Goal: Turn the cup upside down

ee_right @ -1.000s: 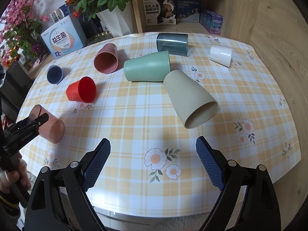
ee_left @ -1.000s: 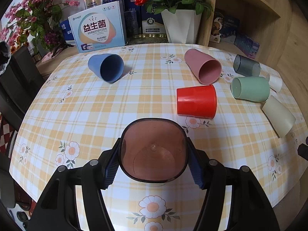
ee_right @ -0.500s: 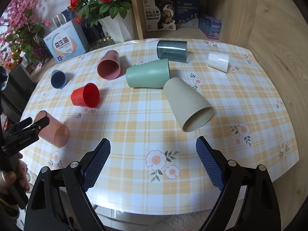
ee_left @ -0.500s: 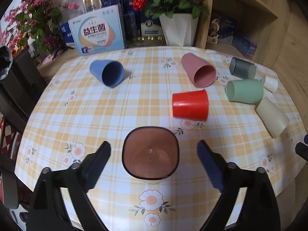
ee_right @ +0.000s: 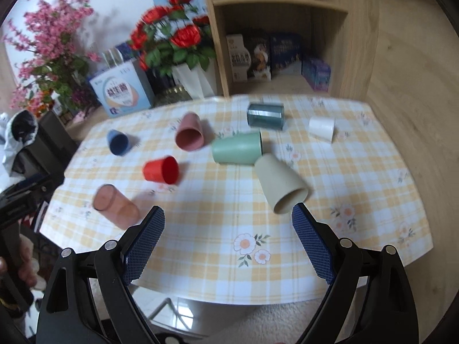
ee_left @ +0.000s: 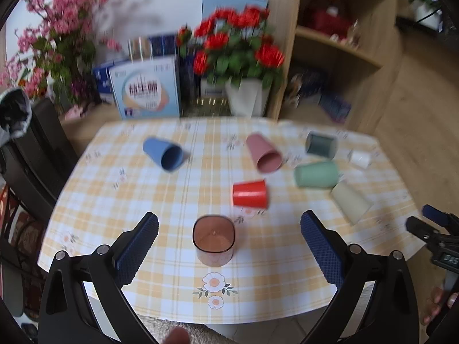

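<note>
A translucent brown cup [ee_left: 213, 243] stands on the checked tablecloth near the table's front edge; it also shows in the right wrist view [ee_right: 114, 206]. Whether its mouth or its base faces up I cannot tell. My left gripper [ee_left: 229, 246] is open and empty, pulled back from the cup, fingers well apart on either side. My right gripper [ee_right: 228, 240] is open and empty above the front edge, near a beige cup [ee_right: 279, 187] lying on its side.
Lying on their sides: a red cup [ee_left: 250, 194], blue cup [ee_left: 165, 154], pink cup [ee_left: 264, 156], green cup [ee_left: 315, 174], dark grey cup [ee_left: 321, 144] and small white cup [ee_left: 360, 159]. Flower vase [ee_left: 246, 100] and boxes stand behind; wooden shelf at right.
My left gripper opened, let go of the brown cup and drew back and up from the table. The right gripper also rose and drew back, still open.
</note>
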The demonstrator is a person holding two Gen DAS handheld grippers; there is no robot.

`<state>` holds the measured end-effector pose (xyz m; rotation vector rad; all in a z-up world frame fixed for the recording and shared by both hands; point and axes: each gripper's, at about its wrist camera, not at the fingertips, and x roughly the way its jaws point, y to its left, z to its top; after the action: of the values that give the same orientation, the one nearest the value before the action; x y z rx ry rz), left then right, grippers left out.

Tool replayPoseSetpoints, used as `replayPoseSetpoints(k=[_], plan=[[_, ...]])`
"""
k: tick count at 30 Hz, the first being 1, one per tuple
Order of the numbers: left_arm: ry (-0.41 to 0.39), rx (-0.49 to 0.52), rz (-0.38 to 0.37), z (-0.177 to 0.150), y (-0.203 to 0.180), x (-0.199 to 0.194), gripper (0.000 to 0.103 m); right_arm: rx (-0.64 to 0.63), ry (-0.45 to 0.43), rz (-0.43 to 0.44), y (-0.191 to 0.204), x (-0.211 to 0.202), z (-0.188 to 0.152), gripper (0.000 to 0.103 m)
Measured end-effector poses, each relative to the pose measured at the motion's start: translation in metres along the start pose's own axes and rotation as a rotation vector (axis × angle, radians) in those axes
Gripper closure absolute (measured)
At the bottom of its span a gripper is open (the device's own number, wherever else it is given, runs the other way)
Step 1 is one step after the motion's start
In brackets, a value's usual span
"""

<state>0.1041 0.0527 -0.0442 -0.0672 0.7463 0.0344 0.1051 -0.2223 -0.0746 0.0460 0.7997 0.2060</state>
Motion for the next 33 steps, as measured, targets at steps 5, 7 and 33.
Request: replayPoseSetpoints(k=[5, 7, 33], plan=[[-0.088, 0.035, 0.008, 0.001, -0.010, -0.057, 0.006, -0.005, -0.075, 0.010, 0.009, -0.040, 0.003, 0.016], [-0.112, 0.052, 0.013, -0.003, -0.016, -0.073, 0.006, -0.013, -0.108, 0.001, 0.012, -0.052, 0.003, 0.016], [-0.223, 0.030, 0.029, -0.044, -0.034, -0.108, 0.006, -0.041, -0.190, -0.070, 0.026, -0.081, -0.023, 0.016]])
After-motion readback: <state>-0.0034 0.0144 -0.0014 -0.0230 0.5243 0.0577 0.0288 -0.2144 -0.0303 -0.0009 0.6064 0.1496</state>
